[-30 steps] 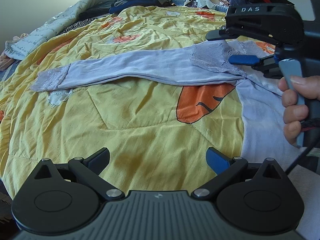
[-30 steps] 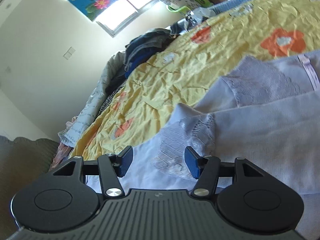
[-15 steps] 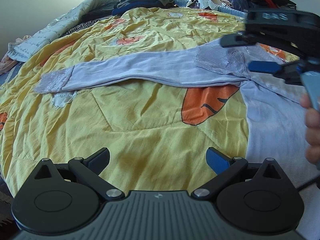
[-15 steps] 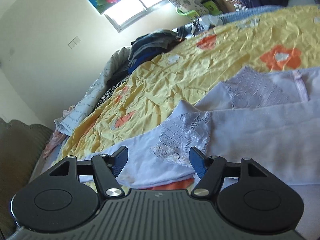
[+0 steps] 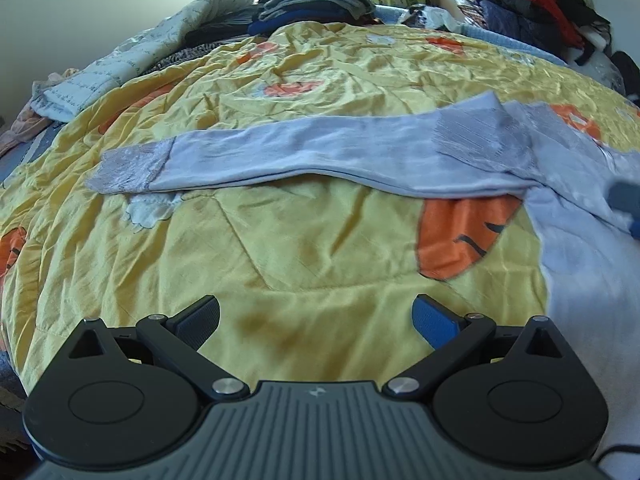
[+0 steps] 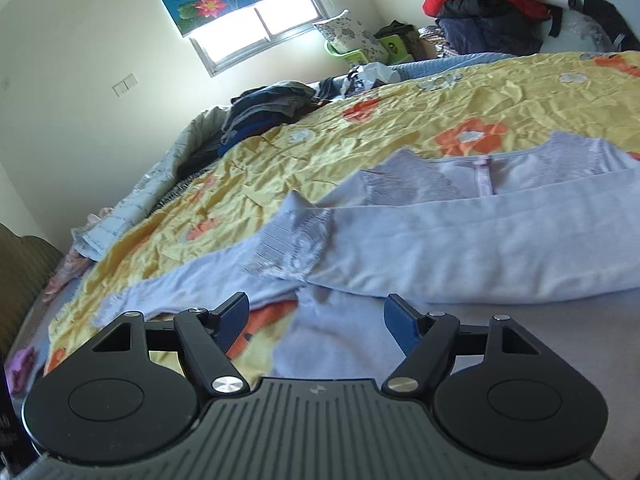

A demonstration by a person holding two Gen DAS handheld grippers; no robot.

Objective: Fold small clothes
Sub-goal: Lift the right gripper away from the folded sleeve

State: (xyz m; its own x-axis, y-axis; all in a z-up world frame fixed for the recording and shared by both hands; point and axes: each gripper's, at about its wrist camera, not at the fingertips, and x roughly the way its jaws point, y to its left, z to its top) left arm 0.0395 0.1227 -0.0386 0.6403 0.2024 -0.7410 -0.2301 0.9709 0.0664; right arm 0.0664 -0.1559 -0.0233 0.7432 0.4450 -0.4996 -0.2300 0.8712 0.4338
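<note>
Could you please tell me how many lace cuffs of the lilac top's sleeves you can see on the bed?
2: one lace cuff at the outstretched sleeve's far left end, the other cuff folded across onto the lilac top. No others show.

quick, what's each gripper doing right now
Left gripper: open, nothing between the tongs, over the quilt.
Right gripper: open, tongs just widened, holding nothing; lilac top lies ahead.
</note>
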